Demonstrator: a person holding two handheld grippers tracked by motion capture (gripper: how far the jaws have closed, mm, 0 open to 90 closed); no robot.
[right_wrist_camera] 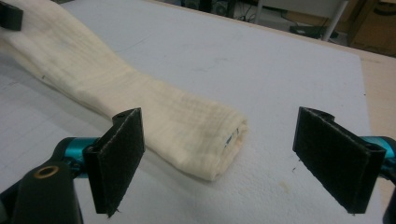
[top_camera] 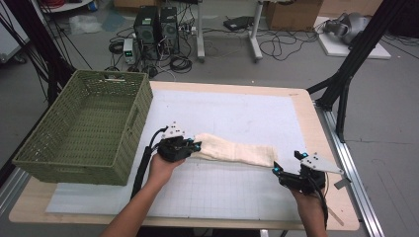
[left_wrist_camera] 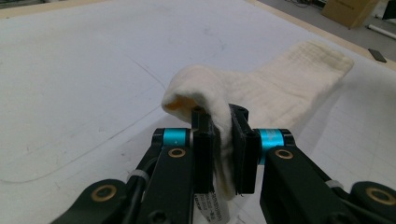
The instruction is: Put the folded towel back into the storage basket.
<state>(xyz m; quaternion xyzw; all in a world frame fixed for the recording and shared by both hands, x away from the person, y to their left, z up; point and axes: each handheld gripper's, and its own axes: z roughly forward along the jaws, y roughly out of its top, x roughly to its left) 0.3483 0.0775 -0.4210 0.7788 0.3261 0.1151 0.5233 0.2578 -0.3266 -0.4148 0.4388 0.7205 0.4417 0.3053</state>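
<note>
Cream waffle-weave towel (top_camera: 236,150), folded into a long soft strip, lying across white gridded mat (top_camera: 237,113) mid-table. Left gripper (left_wrist_camera: 219,140) pinching one bunched end, pads clamped on cloth. Right gripper (right_wrist_camera: 233,158) spread wide, just short of the far folded end, not touching. Layered fold edge clear in right gripper view. Green woven plastic basket (top_camera: 84,128) at left in high view.

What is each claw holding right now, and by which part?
The left claw is shut on one end of the towel, pinching a bunched fold there. The right claw is open at the towel's other end and holds nothing.
</note>
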